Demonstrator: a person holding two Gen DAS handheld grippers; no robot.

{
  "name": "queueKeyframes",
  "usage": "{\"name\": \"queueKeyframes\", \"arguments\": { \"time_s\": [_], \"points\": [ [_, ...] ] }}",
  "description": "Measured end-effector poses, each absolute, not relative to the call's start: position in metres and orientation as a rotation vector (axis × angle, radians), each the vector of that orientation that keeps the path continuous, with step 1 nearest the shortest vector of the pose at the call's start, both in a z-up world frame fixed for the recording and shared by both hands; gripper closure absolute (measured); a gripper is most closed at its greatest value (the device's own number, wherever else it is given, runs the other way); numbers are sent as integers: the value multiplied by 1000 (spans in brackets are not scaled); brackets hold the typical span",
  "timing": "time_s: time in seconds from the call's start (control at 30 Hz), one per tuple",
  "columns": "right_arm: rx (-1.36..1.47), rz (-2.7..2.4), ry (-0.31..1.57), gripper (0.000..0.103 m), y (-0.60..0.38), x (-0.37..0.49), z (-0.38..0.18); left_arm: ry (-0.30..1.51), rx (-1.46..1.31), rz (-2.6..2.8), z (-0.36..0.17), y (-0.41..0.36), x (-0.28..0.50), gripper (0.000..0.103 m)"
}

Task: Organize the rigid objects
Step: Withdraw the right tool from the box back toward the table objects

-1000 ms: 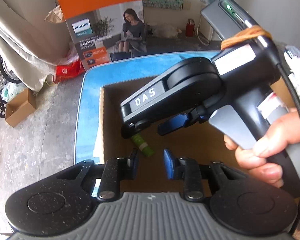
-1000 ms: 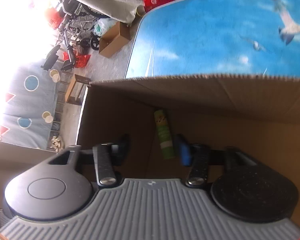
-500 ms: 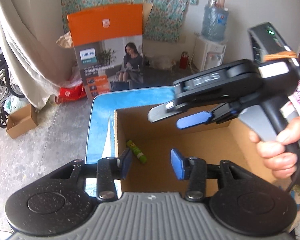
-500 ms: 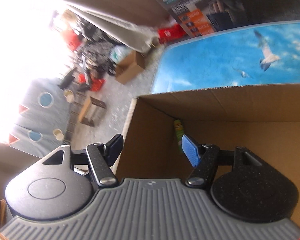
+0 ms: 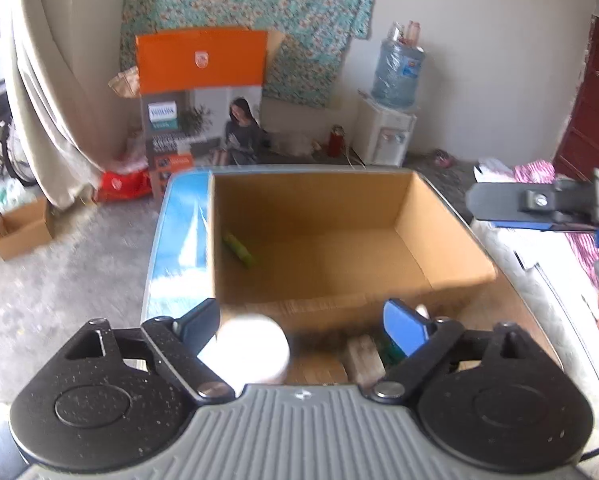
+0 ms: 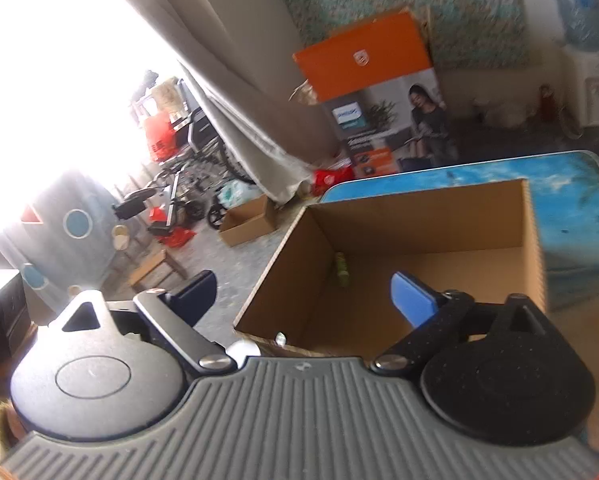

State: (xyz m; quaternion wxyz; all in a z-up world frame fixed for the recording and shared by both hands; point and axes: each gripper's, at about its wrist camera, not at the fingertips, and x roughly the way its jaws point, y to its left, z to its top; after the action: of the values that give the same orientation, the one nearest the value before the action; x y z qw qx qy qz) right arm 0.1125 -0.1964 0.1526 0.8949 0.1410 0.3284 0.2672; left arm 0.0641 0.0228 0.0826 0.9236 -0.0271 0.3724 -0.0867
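From the left wrist, the left gripper (image 5: 305, 326) hangs spread wide above a round white container (image 5: 251, 350), gripping nothing. Beyond it, the open brown cardboard box (image 5: 439, 216) holds a small green tube (image 5: 239, 249) near its left wall.

From the right wrist, the right gripper (image 6: 305, 294) is likewise spread, empty, above the box's (image 6: 533, 232) near edge on the blue sky-print table (image 6: 571, 208); the tube (image 6: 341, 269) lies inside.

Open cardboard box (image 5: 439, 216), brown, upright on blue table. Inside, slim green tube (image 5: 239, 249) lying flat on box floor, close to left wall, angled. Outside box, against near wall: white round lid-like object (image 5: 251, 350), blurred; beside it small pale block (image 5: 363, 356), details unclear.
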Motion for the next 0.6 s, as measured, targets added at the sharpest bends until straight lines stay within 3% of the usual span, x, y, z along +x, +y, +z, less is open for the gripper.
{"name": "queueKeyframes", "arguments": {
  "time_s": [0.4, 0.6],
  "points": [
    [-46, 256, 629, 1, -184, -3, 95, 819, -87, -262, 15, 9, 27, 10],
    [61, 362, 636, 1, -196, -14, 87, 830, -64, -297, 1, -3, 22, 10]
  ]
}}
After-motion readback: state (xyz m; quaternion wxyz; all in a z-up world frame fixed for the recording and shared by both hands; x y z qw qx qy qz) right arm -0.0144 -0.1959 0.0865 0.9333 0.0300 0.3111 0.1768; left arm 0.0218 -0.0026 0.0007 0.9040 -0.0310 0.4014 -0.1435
